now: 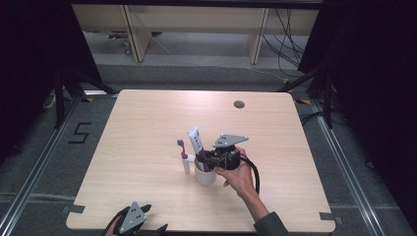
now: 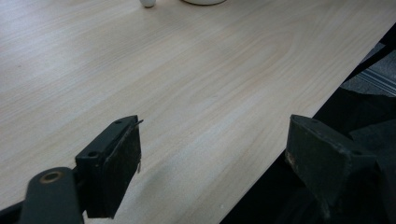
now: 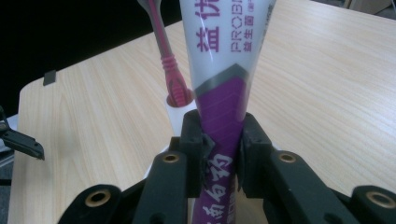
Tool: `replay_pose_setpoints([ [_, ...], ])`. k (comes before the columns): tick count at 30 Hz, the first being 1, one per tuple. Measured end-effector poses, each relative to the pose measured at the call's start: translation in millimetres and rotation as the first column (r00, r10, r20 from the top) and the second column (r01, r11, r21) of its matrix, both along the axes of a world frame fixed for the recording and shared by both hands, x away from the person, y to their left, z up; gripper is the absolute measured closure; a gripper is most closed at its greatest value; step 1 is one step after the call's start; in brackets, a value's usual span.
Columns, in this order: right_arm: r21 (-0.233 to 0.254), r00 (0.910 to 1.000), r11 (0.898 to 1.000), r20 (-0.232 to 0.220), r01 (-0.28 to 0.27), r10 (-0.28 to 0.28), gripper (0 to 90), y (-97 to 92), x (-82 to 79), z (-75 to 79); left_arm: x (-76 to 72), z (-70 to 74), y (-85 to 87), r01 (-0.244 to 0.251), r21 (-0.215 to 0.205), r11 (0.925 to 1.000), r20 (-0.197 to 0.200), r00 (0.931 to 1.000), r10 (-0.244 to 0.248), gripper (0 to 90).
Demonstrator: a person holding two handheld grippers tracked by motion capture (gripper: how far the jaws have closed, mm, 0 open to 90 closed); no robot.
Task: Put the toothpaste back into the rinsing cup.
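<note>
Toothpaste tube (image 3: 223,70) — clamped (right gripper (image 3: 223,140))

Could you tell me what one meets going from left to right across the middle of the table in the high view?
Toothbrush in its white holder → toothpaste tube → right gripper with its jaws shut on the tube → the hand holding it.

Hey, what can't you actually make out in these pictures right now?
- Inside of the white cup, high view: hidden by the right gripper and toothpaste tube.
- Lower end of the tube, right gripper view: hidden behind the jaws.
- Toothbrush head, right gripper view: cut off by the top edge.
- Left gripper, high view: cut off by the bottom edge.
</note>
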State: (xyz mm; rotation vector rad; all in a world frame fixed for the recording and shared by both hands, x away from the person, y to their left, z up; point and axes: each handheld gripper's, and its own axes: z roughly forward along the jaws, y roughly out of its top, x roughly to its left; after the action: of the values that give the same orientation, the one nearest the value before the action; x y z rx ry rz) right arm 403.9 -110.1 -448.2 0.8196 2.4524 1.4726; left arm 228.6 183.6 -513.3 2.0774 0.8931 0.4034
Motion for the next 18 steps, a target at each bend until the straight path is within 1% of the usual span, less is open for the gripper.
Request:
replay_pose_setpoints([
  [1,-0.007,1.0000,1.000,0.001,-0.003,0.003,75.8,-0.5,-0.2,0.4,0.3,0.0,-0.3,-0.004,-0.004,1.0000,0.004,1.0000,0.004,17.8],
  [2,0.001,0.9996,1.000,-0.030,-0.003,0.003,75.8,0.3,-2.2,0.1,0.4,-0.2,-0.3,-0.005,-0.005,1.0000,0.003,1.0000,0.005,17.8],
  [3,0.002,0.9998,1.000,-0.006,-0.020,0.020,75.8,0.0,-0.3,-1.0,0.2,0.0,-0.1,-0.002,0.001,1.0000,-0.001,1.0000,0.002,17.8],
  [4,0.003,0.9998,1.000,-0.007,-0.021,0.021,75.8,0.1,-0.4,-1.5,-0.2,-0.4,-0.1,-0.001,-0.001,1.0000,0.000,1.0000,0.001,17.8],
  [5,0.000,0.9997,1.000,-0.019,-0.014,0.014,75.8,0.2,-1.3,-2.0,-0.1,-0.2,0.0,0.000,-0.001,1.0000,0.000,1.0000,0.000,17.8],
  [6,-0.010,0.9998,1.000,-0.016,-0.010,0.010,75.8,-0.3,-1.8,-2.0,0.0,0.1,-0.1,0.000,-0.001,1.0000,0.001,1.0000,0.000,17.8],
  [7,-0.024,1.0000,1.000,-0.001,-0.002,0.002,75.8,-1.3,-2.0,-1.6,0.2,-0.2,-0.5,-0.004,-0.005,1.0000,0.003,1.0000,0.004,17.8],
  [8,-0.023,0.9996,1.000,-0.029,0.003,-0.004,75.7,-1.0,-3.8,-2.1,0.1,-0.1,-0.3,-0.001,0.001,1.0000,0.000,1.0000,0.001,17.8],
  [9,-0.025,0.9999,1.000,-0.015,-0.007,0.006,75.7,-1.8,-2.4,-3.2,-0.2,-0.4,-0.3,-0.001,-0.002,1.0000,0.000,1.0000,0.001,17.8],
  [10,-0.026,0.9999,1.000,-0.015,-0.008,0.008,75.7,-2.0,-2.4,-4.1,-0.2,-0.4,-0.2,0.000,-0.001,1.0000,0.000,1.0000,0.000,17.8],
  [11,-0.020,0.9996,1.000,-0.019,-0.021,0.021,75.6,-1.7,-1.9,-5.3,0.0,0.1,0.0,-0.001,0.000,1.0000,0.001,1.0000,0.001,17.8],
  [12,-0.022,0.9996,1.000,-0.026,-0.015,0.015,75.5,-2.1,-2.4,-5.8,0.2,-0.2,-0.3,-0.004,-0.005,1.0000,0.003,1.0000,0.004,17.8],
  [13,-0.020,0.9994,1.000,-0.034,-0.005,0.005,75.5,-2.3,-3.3,-6.5,0.3,-0.1,-0.1,-0.001,0.001,1.0000,-0.001,1.0000,0.001,17.8],
  [14,-0.024,0.9995,1.000,-0.032,0.003,-0.003,75.4,-3.0,-3.9,-7.0,-0.6,-0.7,-1.4,-0.006,-0.019,0.9998,-0.003,1.0000,0.006,17.8],
  [15,-0.022,0.9998,1.000,-0.020,-0.006,0.006,75.3,-3.7,-2.8,-7.4,-0.9,-1.2,-1.8,-0.008,-0.027,0.9996,-0.002,1.0000,0.008,17.9],
  [16,-0.023,0.9998,1.000,-0.022,-0.004,0.003,75.2,-4.0,-3.0,-7.3,-0.1,-0.2,-0.2,-0.001,0.001,1.0000,0.000,1.0000,0.001,17.8],
  [17,-0.024,0.9996,1.000,-0.029,0.001,-0.002,75.1,-4.4,-3.9,-6.5,0.2,-0.1,-0.4,-0.002,-0.002,1.0000,0.002,1.0000,0.002,17.8],
  [18,-0.021,0.9994,1.000,-0.033,0.004,-0.004,74.9,-4.4,-4.2,-6.5,-0.4,-0.5,-1.6,-0.006,-0.021,0.9998,-0.004,1.0000,0.006,17.9],
])
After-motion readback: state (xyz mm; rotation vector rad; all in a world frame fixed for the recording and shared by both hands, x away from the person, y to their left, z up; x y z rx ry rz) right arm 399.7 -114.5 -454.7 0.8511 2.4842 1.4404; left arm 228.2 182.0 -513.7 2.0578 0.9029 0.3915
